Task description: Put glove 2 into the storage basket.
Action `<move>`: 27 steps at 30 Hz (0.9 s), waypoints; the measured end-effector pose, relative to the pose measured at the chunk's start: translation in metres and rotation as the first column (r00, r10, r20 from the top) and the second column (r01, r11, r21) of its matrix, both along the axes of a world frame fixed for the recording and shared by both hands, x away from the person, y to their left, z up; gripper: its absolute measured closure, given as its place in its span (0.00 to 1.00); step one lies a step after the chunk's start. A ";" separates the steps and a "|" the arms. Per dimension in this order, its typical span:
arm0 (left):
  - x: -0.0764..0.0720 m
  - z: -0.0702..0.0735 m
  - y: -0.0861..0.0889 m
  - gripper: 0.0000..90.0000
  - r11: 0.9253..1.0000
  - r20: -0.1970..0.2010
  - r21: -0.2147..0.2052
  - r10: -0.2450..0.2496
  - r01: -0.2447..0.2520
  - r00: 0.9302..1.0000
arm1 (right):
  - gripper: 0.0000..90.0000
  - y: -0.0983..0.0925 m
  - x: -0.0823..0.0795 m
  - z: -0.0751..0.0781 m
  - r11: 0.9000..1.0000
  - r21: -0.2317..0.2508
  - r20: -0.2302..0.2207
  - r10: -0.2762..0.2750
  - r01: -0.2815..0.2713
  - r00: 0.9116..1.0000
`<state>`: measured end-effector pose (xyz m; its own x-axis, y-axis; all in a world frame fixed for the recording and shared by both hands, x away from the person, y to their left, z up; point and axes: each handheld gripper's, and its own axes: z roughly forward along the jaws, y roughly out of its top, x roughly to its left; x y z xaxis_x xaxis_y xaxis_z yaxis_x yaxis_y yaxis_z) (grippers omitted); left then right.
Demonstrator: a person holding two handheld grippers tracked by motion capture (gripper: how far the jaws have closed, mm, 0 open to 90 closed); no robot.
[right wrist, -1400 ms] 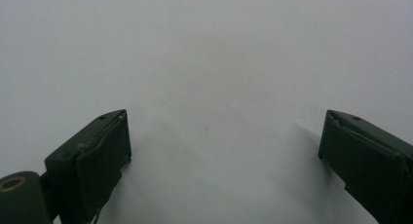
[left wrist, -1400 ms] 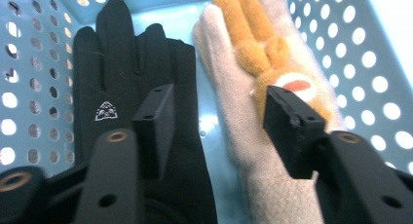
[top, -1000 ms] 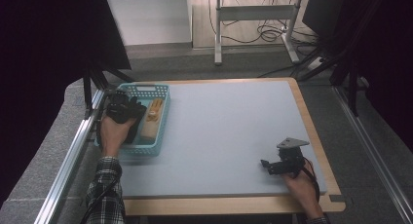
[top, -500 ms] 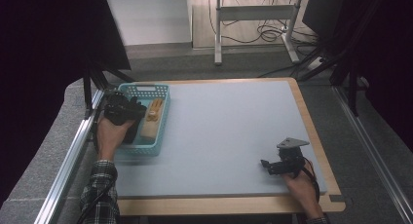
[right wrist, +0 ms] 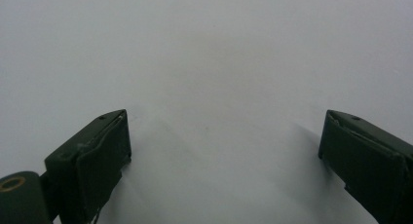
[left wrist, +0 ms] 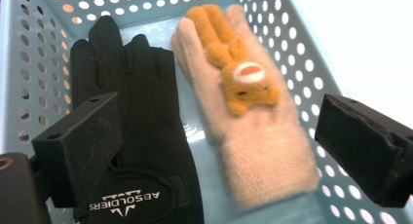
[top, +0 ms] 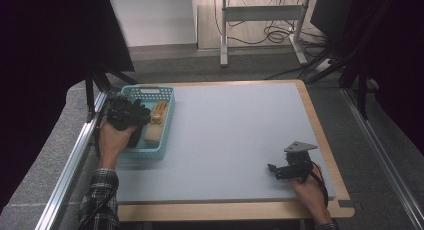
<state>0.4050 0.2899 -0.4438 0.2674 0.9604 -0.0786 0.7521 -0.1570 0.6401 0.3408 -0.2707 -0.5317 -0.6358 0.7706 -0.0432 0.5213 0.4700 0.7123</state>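
Left gripper view looks down my left tongs [left wrist: 219,136]: their jaws have just been opening and now stand wide, gripping nothing, poised over the blue basket [left wrist: 302,53]. Below them the black glove [left wrist: 136,136] and the beige glove [left wrist: 253,131] with its orange plush animal lie flat, side by side on the basket floor. My right tongs [top: 272,169] rest open and empty on the bare counter [top: 235,135], well apart from the basket. I judge both gloves are in the basket, so little seems left beyond drawing the left tongs away.
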 end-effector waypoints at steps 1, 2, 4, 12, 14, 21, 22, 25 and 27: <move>-0.001 0.001 0.000 0.05 1.000 0.003 0.000 -0.002 0.002 1.000 | 0.05 0.000 0.000 0.000 1.000 0.000 0.000 0.000 0.000 1.000; -0.002 0.001 0.000 0.04 1.000 0.002 0.003 -0.011 0.011 1.000 | 0.05 0.000 0.000 0.000 1.000 0.000 0.000 0.000 0.000 1.000; -0.005 0.003 -0.001 0.04 1.000 0.006 0.003 -0.012 0.012 1.000 | 0.05 0.000 0.000 0.000 1.000 0.000 0.000 0.000 0.000 1.000; -0.013 0.006 -0.003 0.02 0.999 0.028 0.007 -0.037 0.037 0.999 | 0.05 0.000 0.000 0.000 1.000 0.000 0.000 0.000 0.000 1.000; -0.016 0.007 -0.004 0.02 0.999 0.035 0.007 -0.044 0.044 0.998 | 0.05 0.000 0.000 0.000 1.000 0.000 0.000 0.000 0.000 1.000; -0.023 0.008 -0.008 0.02 0.998 0.051 0.027 -0.061 0.059 0.997 | 0.05 0.000 0.000 0.000 1.000 -0.001 0.000 0.000 0.000 1.000; -0.024 0.008 -0.008 0.02 0.998 0.054 0.028 -0.065 0.064 0.996 | 0.05 0.000 0.000 0.000 1.000 0.000 0.000 0.000 0.000 1.000; -0.027 0.008 -0.009 0.01 0.997 0.060 0.034 -0.072 0.070 0.996 | 0.05 0.000 0.000 0.000 1.000 0.000 0.000 0.000 0.000 1.000; -0.029 0.009 -0.011 0.01 0.996 0.066 0.034 -0.080 0.078 0.995 | 0.05 0.000 0.000 0.000 1.000 -0.001 0.000 0.000 0.000 1.000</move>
